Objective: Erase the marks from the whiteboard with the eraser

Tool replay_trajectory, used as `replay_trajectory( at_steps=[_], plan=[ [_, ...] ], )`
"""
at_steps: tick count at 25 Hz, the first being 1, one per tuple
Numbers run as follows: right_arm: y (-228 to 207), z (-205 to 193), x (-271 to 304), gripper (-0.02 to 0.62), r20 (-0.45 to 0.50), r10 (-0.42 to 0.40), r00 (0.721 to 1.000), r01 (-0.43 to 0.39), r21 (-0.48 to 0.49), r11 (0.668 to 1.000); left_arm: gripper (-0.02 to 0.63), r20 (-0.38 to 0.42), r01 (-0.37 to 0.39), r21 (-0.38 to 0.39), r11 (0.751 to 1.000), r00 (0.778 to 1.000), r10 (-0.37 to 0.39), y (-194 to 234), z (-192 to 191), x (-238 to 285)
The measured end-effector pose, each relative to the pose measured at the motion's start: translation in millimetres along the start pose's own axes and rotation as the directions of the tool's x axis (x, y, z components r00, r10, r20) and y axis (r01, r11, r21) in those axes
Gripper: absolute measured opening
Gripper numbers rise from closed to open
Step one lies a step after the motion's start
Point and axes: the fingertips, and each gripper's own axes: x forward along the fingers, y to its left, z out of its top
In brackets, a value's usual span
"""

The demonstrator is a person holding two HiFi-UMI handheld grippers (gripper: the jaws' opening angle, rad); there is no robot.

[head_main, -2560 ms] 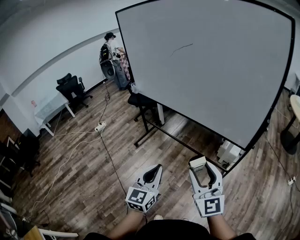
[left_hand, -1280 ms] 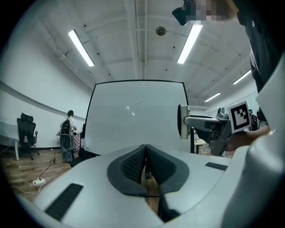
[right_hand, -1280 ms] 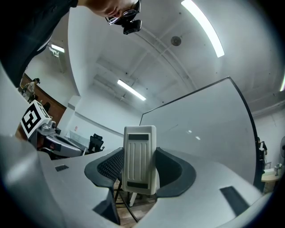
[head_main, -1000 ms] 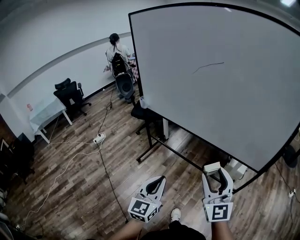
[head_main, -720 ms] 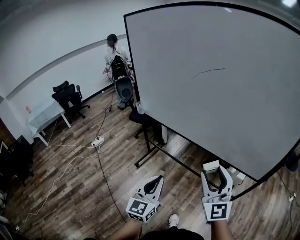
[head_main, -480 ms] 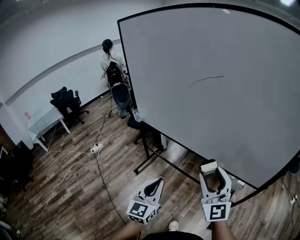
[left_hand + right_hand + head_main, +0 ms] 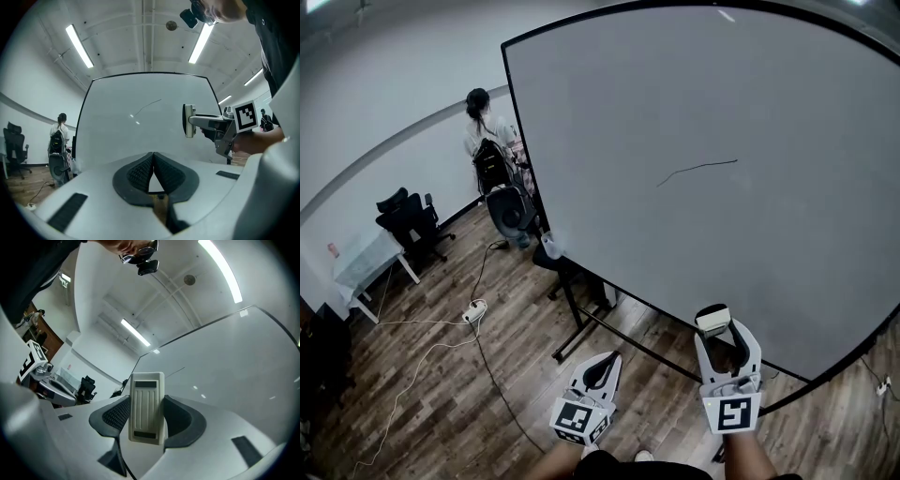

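- Right gripper view: the right gripper was seen clamped on the cream eraser, which was held upright between its jaws.
- The left gripper was noted closed, tips together, with nothing held.
- Head view: both grippers were held low, apart from the whiteboard.
- One thin dark mark was recorded mid-board, well above the eraser.
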Motion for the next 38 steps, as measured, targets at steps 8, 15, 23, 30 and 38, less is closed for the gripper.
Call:
replay_trajectory(
  at_steps=[8,15,23,30,38],
  plan=[
    [-6.7,-4.3,64.6,0.245,-0.023,-0.11,0.994,0.109,-0.055,0.993,0.02,-0.029,0.13,-0.001,0.992,0.991,-0.13,57.9,-2.1,47.4],
    [-33.3,12.2,110.1,0.245,0.006,-0.208,0.978,0.206,-0.149,0.967,0.02,0.021,0.208,0.022,0.978,0.978,-0.208,96.1,21.9,89.0],
    [-65.8,44.4,153.0,0.245,0.042,-0.315,0.948,0.316,-0.224,0.922,0.02,0.038,0.325,0.009,0.946,0.945,-0.325,114.8,26.6,110.3],
    [-104.1,74.3,175.0,0.244,0.013,-0.428,0.903,0.406,-0.345,0.846,0.02,0.046,0.383,0.012,0.924,0.922,-0.383,125.3,28.4,125.0],
    [-161.7,88.3,189.5,0.245,-0.041,-0.483,0.875,0.428,-0.401,0.81,0.02,0.056,0.444,-0.046,0.895,0.896,-0.441,121.8,26.3,126.5]
  ],
)
